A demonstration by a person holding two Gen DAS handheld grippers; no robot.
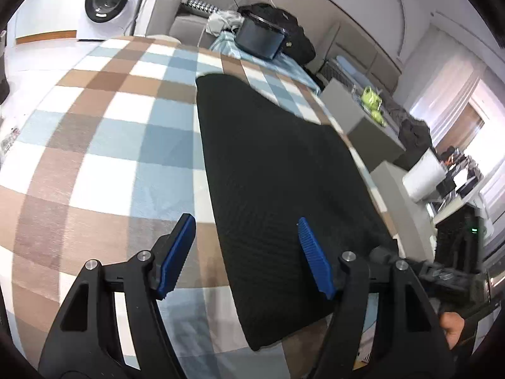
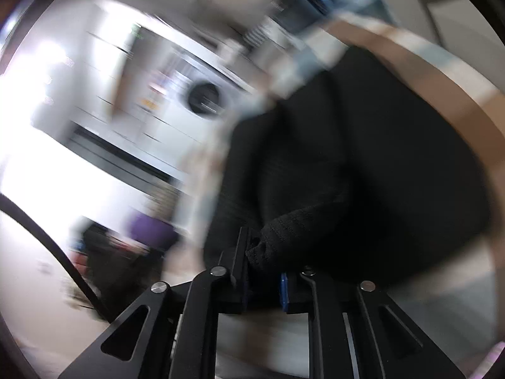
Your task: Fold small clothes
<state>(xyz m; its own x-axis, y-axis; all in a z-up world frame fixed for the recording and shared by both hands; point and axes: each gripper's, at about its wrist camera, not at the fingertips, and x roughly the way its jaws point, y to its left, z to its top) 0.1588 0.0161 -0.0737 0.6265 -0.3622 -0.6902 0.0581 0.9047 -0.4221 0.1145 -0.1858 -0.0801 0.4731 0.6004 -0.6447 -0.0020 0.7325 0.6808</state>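
A: Left gripper (image 1: 246,252)?

B: Jaws apart, nothing between them. Poised above the near left edge of the black garment (image 1: 268,164), not touching it as far as visible.

A: Right gripper (image 2: 265,278)?

B: Jaws closed down on a bunched fold of that black knit cloth, right at the near edge. Heavily blurred view, so depth of the bite unclear.

A: Location of the garment?

B: Spread flat on the checked blanket (image 1: 104,132), long side running away from the left wrist camera, right part close to the blanket's edge.

A: Likely troubles from here?

B: Probably a thin pinch on the right: only a small ridge of cloth caught, so a quick lift could pull it free. Also uneven folding, with one corner gripped and the other side not yet held; the cloth could twist or drag sideways instead of folding square. Possibly a snag of the blanket pile under the left jaws on closing too low.

A: Count?

B: One black garment. One checked blanket. Two grippers. Further off, one washing machine (image 1: 107,0) and one dark bag (image 1: 277,28); clutter beyond too small to count.
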